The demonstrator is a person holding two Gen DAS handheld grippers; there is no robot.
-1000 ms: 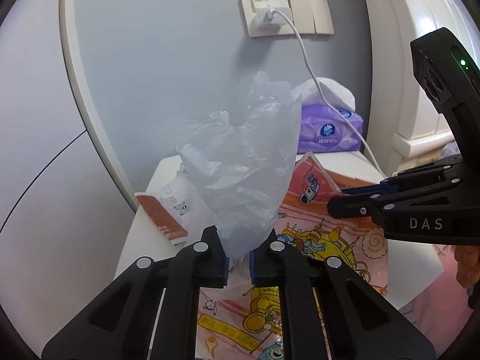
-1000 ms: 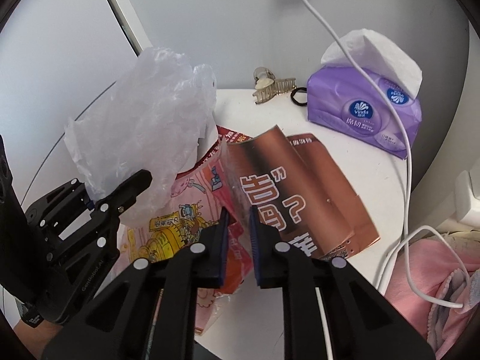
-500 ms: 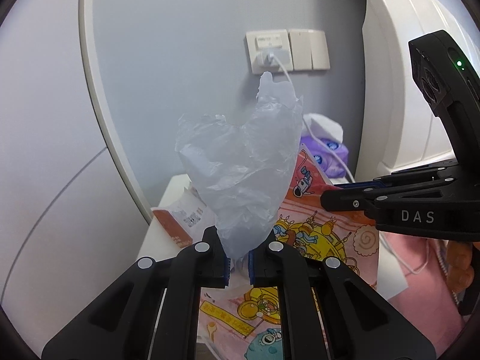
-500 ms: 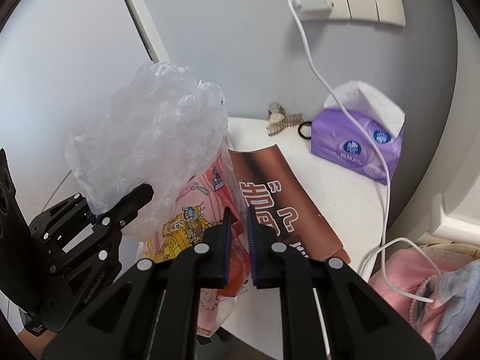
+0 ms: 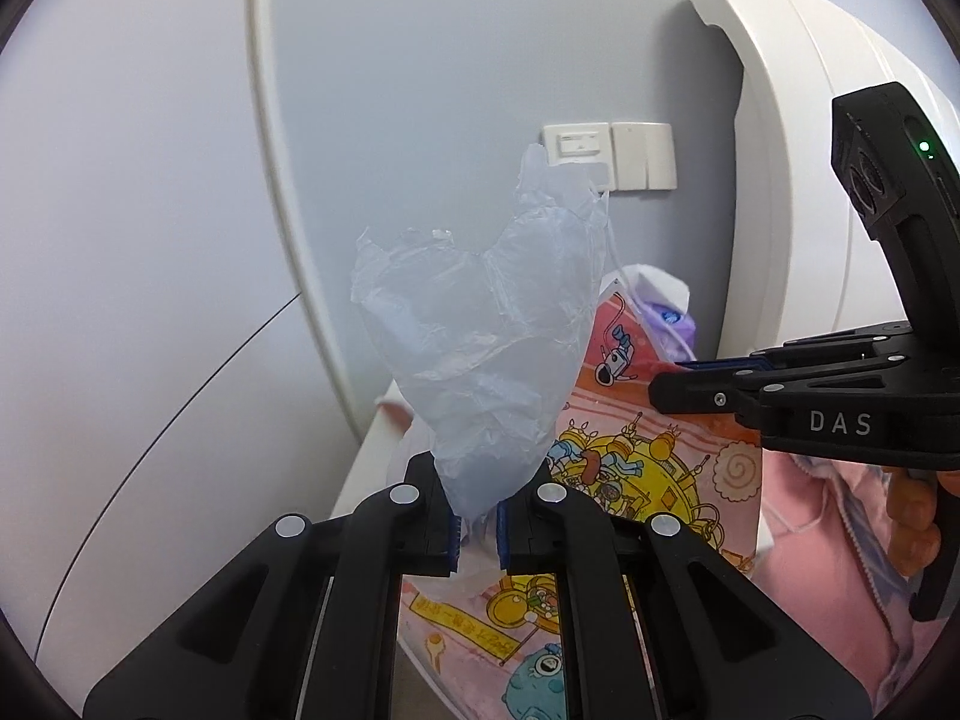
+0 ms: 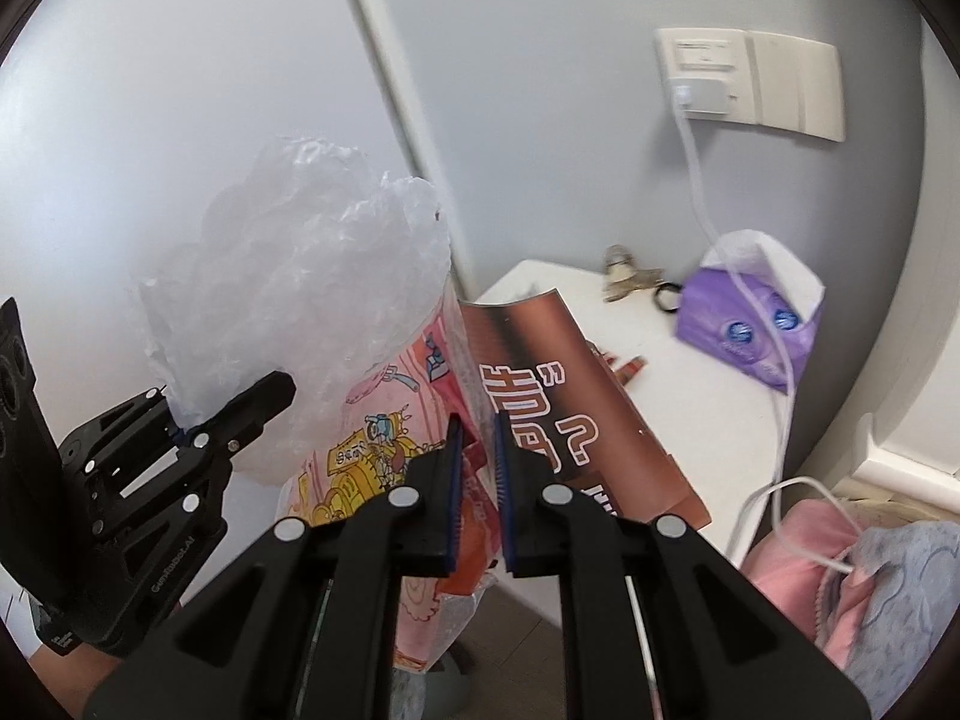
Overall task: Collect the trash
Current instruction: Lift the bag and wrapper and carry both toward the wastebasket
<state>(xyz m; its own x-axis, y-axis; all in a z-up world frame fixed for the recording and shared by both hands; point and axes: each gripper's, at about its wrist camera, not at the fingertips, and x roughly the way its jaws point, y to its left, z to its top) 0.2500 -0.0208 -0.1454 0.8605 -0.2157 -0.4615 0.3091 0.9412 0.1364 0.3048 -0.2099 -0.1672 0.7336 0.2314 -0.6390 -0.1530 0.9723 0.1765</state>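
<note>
Lifting clear of the table (image 6: pixel 708 414), the left gripper (image 5: pixel 478 531) is pinching the bag (image 5: pixel 486 354) while the right gripper (image 6: pixel 477 468) is pinching wrappers (image 6: pixel 558 414), trash now heading binward.

"DAS" on right tongs (image 5: pixel 708 387) | "?" on brown leaflet (image 6: pixel 576 414) | tissue pack (image 6: pixel 750 330) logo unreadable

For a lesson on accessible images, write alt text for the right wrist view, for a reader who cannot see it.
The right claw is shut on a brown printed wrapper and a pink cartoon packet, held up clear of a white table. At left, the left claw pinches a crumpled clear plastic bag. A purple tissue pack sits on the table.
</note>
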